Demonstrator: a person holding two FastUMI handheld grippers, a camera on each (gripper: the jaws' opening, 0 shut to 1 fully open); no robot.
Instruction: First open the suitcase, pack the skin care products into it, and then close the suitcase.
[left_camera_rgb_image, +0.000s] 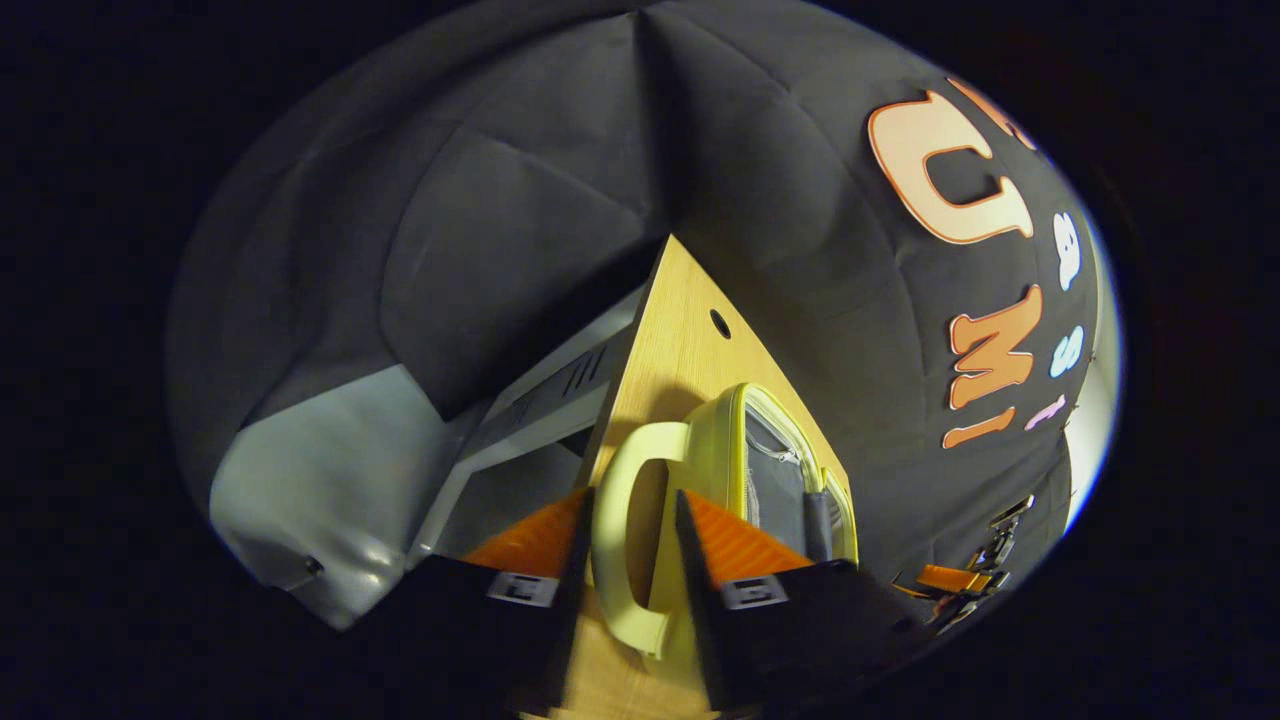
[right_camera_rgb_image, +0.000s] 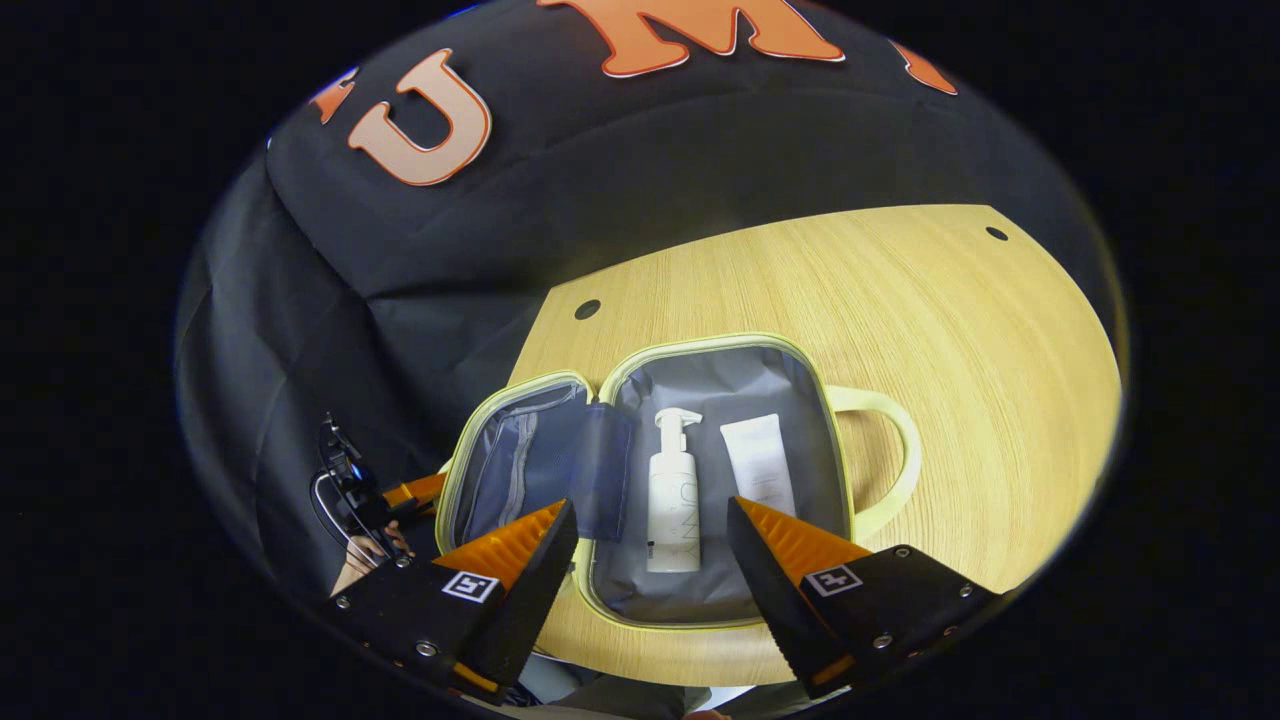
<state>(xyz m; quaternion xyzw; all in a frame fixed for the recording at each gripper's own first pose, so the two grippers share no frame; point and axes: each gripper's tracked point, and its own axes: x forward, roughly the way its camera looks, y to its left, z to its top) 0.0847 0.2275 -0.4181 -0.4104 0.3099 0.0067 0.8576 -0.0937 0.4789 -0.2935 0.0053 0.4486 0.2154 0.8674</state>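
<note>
Looking down from the right gripper view, we see the suitcase (right_camera_rgb_image: 640, 480) lying open near the worktop's (right_camera_rgb_image: 1000, 400) front edge, its handle (right_camera_rgb_image: 890, 455) reaching toward the right edge and its lid (right_camera_rgb_image: 520, 465) folded out toward the left edge; inside the main half lie a pump bottle (right_camera_rgb_image: 672, 500) and a tube (right_camera_rgb_image: 758, 465), side by side and apart; we judge the packing done and the closing still ahead.

Our right hand-held gripper (right_camera_rgb_image: 650, 560) hangs spread above the front rim, holding nothing; our left hand-held gripper (left_camera_rgb_image: 632, 545) is spread too, its fingers either side of the handle (left_camera_rgb_image: 630, 530) in the left gripper view, and we cannot tell whether either one touches it.

Several things could go wrong from here; the lid is soft and may flop or slip out if we pinch only its edge; swinging it over could catch the bottle's pump head, which sits highest, and roll the bottle against the tube; the case is light, so pushing the lid without the left hand-held gripper steadying the handle could slide the whole case toward the right edge; a loose inner flap (right_camera_rgb_image: 600, 470) beside the hinge may get trapped in the seam.
</note>
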